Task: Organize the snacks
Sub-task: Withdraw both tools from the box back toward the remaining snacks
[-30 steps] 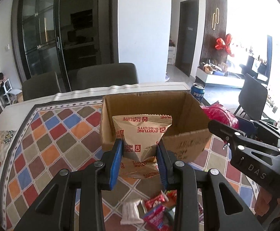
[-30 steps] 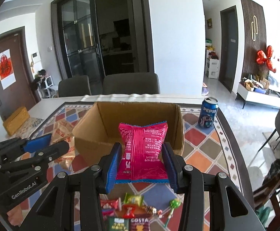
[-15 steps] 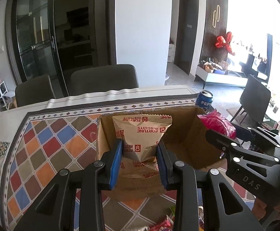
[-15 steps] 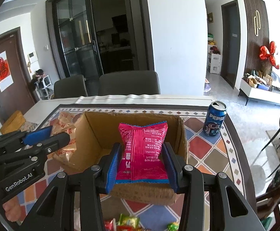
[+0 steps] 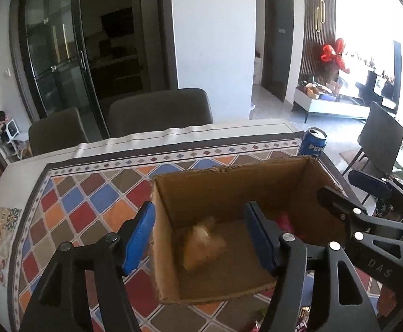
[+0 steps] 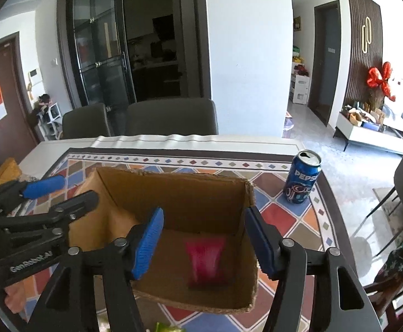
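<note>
An open cardboard box [image 5: 259,185] [image 6: 173,191] stands on the patterned tablecloth. My left gripper [image 5: 201,235] hovers over the box's left part, its jaws opening with nothing pressed between them. Below it, a tan biscuit packet [image 5: 203,244] shows blurred inside the box. My right gripper [image 6: 204,244] hangs over the box's right part, jaws also opening. A pink snack packet [image 6: 207,260] shows blurred in the box beneath it. Each gripper appears in the other's view: the right one [image 5: 348,193] and the left one [image 6: 60,191].
A blue Pepsi can [image 6: 302,177] [image 5: 312,145] stands on the table right of the box. Two grey chairs [image 6: 171,117] sit at the far side. Loose snack wrappers [image 5: 301,318] lie near the front edge. A yellow box [image 6: 5,171] rests at the far left.
Both grippers moved forward over the box and spread their jaws. The biscuit packet left the left gripper and the pink packet left the right one; both now show inside the box.
</note>
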### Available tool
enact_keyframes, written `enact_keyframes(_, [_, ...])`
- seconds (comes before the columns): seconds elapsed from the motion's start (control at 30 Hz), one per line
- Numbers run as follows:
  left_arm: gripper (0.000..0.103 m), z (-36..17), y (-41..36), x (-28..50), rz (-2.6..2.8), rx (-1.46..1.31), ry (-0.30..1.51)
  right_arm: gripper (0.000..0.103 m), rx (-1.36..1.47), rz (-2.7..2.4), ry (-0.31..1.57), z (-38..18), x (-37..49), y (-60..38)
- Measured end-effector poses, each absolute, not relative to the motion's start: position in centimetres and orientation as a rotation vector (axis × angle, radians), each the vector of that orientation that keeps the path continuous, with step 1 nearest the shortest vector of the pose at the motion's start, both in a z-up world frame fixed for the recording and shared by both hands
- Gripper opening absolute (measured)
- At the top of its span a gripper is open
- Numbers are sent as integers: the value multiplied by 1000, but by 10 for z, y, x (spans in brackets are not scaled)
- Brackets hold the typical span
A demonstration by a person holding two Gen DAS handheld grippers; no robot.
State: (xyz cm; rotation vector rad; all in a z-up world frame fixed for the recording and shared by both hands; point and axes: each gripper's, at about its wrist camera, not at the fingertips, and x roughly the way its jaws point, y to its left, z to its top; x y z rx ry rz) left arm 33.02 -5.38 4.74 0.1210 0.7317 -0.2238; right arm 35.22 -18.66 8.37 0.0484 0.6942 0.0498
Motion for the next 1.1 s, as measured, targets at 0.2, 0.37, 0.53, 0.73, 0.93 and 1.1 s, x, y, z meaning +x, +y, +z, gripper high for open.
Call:
enact_keyframes(0.2, [72,55,-44,304,-206,117,710,62,52,68,680,87,332,-185])
enact_keyframes(0.37, [74,61,-39,281,-208,103,692,62,54,102,667,92,314,-181])
enact_keyframes(0.53, [74,61,-39,260,-221,112,689,62,44,118,656,96,294,-178])
enact_keyframes(0.73, [74,57,-43,239,-233,130,690,62,44,131,656,94,274,-180])
enact_keyframes(0.93, [75,47,-41,224,-227,141,714,62,37,144,676,90,262,-177])
enact_keyframes(1.1, [75,33,-33,217,-213,135,752,62,30,170,733,76,258,-170])
